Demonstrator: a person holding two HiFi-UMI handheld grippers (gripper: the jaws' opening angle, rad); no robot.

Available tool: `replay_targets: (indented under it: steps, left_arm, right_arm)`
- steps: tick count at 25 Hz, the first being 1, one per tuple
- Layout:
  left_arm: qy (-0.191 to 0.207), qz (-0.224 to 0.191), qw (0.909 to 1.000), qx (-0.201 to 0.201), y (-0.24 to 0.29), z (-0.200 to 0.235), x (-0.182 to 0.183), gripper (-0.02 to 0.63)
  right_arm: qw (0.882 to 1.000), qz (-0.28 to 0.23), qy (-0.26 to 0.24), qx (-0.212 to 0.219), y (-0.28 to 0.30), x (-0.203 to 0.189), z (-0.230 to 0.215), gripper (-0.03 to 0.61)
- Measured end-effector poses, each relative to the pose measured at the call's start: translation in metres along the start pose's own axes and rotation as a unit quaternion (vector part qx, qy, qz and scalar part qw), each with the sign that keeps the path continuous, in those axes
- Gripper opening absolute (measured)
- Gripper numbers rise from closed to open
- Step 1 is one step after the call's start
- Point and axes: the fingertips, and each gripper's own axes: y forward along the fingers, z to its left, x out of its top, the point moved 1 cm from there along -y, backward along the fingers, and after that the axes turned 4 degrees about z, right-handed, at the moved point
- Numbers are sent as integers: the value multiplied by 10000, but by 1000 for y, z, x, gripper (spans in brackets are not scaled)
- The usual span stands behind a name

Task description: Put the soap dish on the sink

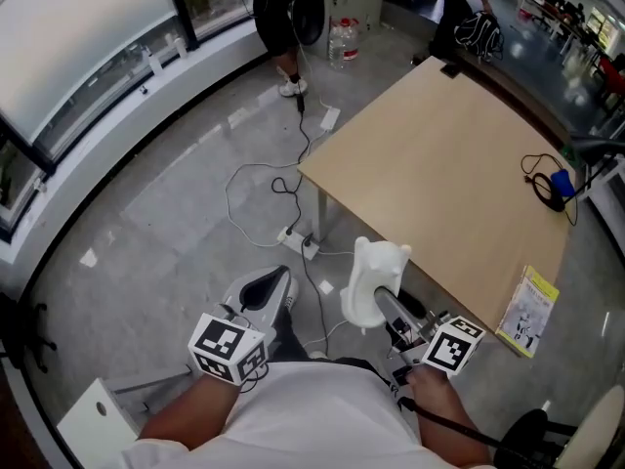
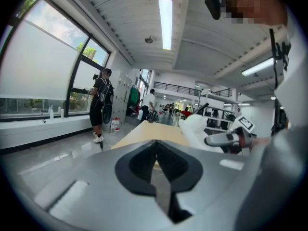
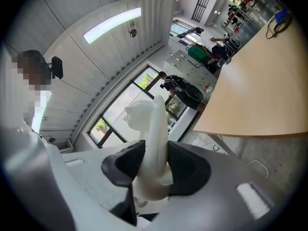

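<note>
The soap dish (image 1: 376, 267) is white, the table (image 1: 439, 164) light tan, the floor (image 1: 176, 213) grey, the booklet (image 1: 528, 311) yellow.

tan table (image 1: 439, 164), booklet (image 1: 528, 313) (at its near edge), blue object (image 1: 561, 182) with black cable

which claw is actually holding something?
The right claw, clamped on the white soap dish. The left claw is shut with nothing in it.

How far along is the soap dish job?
Done: the right gripper has the white soap dish clamped between its jaws. In hand: the dish is held up in the air beside the wooden table. Still to do: no sink shows in any view, so setting it down is not yet done.
</note>
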Motion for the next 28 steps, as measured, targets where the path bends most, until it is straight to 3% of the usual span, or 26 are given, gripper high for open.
replay_targets:
  steps: [11,18,22,28]
  left_arm:
    - [356,243,9919,-1192,90,32,51,5]
    - [783,323,9734,-2127,154,61,95,5]
    - [964,363,9636,-2467,184,79,112,5]
    - [1023,536,9450,-3061,218,91,113,5]
  right_arm:
    - [9913,-839,274,-973,21,53,-29,146]
    - [9754,-1639,297,-1443,58,100,-40,146]
    - [9645,-1986,481,-1673,75,115,-51,146]
    - [9421,-2459,691,-2175,80,124,-57,146]
